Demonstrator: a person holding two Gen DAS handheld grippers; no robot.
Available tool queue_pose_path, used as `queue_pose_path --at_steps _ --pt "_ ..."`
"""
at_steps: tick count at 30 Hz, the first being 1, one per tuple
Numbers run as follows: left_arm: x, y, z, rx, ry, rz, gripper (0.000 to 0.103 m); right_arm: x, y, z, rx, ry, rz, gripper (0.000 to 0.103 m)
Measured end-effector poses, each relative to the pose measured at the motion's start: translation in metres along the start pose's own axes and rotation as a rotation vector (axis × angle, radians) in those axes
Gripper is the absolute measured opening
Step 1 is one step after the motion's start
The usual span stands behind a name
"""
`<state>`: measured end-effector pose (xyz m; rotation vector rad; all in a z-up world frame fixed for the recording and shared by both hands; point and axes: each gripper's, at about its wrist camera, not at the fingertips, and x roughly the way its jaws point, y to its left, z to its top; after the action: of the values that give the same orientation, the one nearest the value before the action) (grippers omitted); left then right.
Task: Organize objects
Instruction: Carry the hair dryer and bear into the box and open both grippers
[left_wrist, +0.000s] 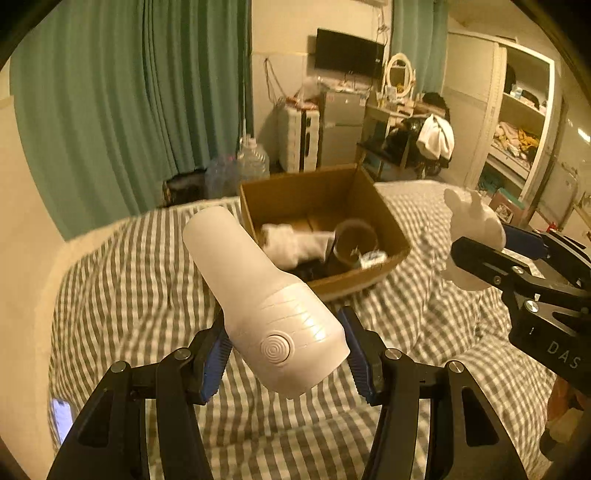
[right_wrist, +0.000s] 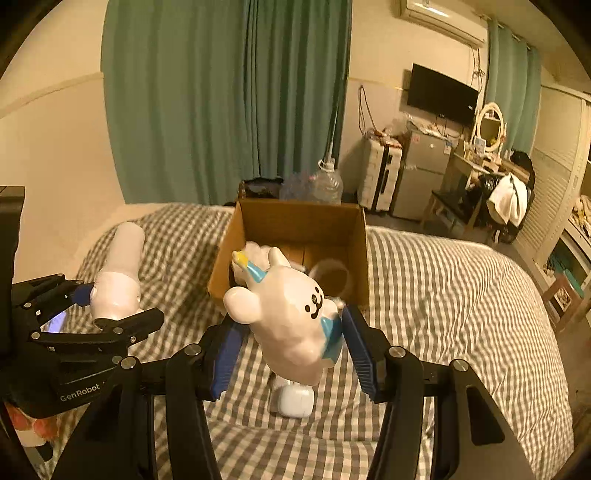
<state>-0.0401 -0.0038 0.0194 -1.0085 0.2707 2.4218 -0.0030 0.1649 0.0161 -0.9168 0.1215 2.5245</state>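
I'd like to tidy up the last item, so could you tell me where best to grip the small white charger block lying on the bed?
Grip the white charger block across its two flat opposite sides, coming straight down from above: it is a low, rounded cube lying flat on the checked bedcover.

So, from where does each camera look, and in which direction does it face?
Left wrist: sits on the left gripper, looking down along its fingers at the held white bottle, beyond it the checked bed; the right gripper shows at right.
Right wrist: sits on the right gripper, looking down at the held bear figurine; the left gripper shows at left.
Shared: cardboard box, bed, green curtains.
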Motion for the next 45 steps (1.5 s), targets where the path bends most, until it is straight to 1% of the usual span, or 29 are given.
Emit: queue_pose_path --at_steps 5,11,16,21,24,28,31,34,37,39,41,44,45 --pt "-0.001 0.000 0.032 0.016 -0.047 -0.004 0.058 -0.002 -0.005 0.028 -0.001 -0.040 0.004 0.053" --pt "0.023 -0.004 0.075 0.019 -0.071 -0.017 0.058 0.016 -0.020 0.065 0.030 -0.058 0.026 0.053" --pt "0.054 -0.009 0.101 0.040 -0.083 -0.030 0.058 0.044 -0.033 0.095 0.039 -0.062 0.022 0.053" --pt "0.095 -0.006 0.115 0.035 -0.057 -0.031 0.058 0.091 -0.047 0.112 0.073 -0.038 0.042 0.053" --pt "0.122 -0.005 0.120 0.024 -0.026 -0.046 0.058 0.126 -0.053 0.116 0.098 0.004 0.048 0.053" --pt "0.155 -0.008 0.118 0.051 0.001 -0.050 0.058 0.170 -0.065 0.116 0.152 0.055 0.076 0.053" --pt "0.179 -0.007 0.114 0.051 0.030 -0.063 0.058 0.199 -0.068 0.111 0.160 0.089 0.077 0.053" --pt "0.200 -0.005 0.110 0.050 0.063 -0.097 0.058 0.222 -0.069 0.101 0.167 0.115 0.075 0.053" --pt "0.214 -0.005 0.104 0.063 0.081 -0.107 0.058 0.237 -0.072 0.089 0.198 0.136 0.101 0.053" --pt "0.217 -0.005 0.102 0.043 0.088 -0.120 0.058 0.241 -0.077 0.085 0.225 0.135 0.136 0.054" --pt "0.218 -0.007 0.103 0.025 0.093 -0.134 0.058 0.240 -0.081 0.081 0.246 0.122 0.142 0.054" --pt "0.211 -0.013 0.104 0.062 0.079 -0.108 0.059 0.232 -0.084 0.082 0.248 0.093 0.151 0.054" --pt "0.209 -0.014 0.104 0.069 0.077 -0.102 0.062 0.227 -0.086 0.084 0.247 0.079 0.149 0.056"
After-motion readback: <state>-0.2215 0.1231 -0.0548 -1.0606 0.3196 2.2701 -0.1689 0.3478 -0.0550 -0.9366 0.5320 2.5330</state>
